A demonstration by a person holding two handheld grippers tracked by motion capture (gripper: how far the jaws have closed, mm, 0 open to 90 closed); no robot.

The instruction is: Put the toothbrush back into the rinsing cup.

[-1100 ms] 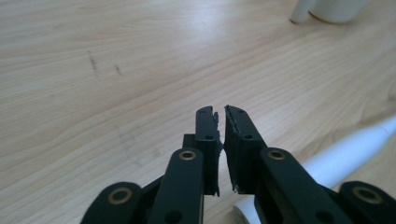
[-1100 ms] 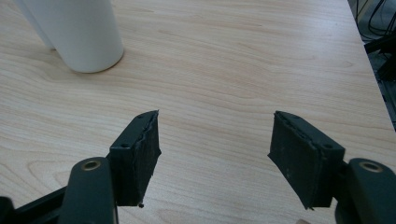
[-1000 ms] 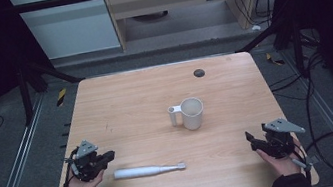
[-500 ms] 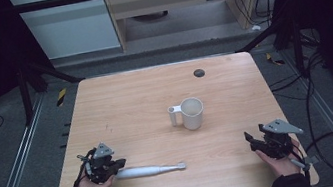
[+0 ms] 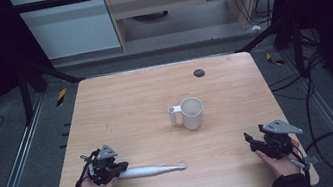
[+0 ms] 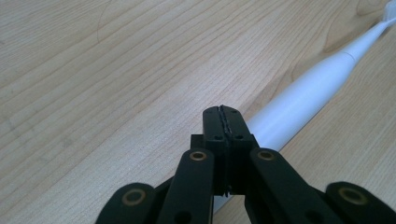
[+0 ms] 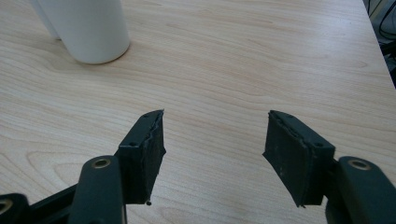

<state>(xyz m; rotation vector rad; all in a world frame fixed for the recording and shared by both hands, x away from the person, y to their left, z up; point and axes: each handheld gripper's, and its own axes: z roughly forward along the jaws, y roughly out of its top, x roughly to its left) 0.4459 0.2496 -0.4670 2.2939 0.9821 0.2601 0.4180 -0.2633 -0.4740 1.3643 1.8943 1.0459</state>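
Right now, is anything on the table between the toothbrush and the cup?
No, only bare table separates the toothbrush from the cup, seen in the high view.

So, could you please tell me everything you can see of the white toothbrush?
The toothbrush is an electric-style one, all white and plastic-looking: a thick rounded handle that narrows to a slim neck with a small brush head. It lies flat on the wooden table near the front edge, head pointing toward the person's right. The left gripper sits at its handle end; in the left gripper view the jaws are shut together above the handle, not around it. Whether they touch it is unclear.
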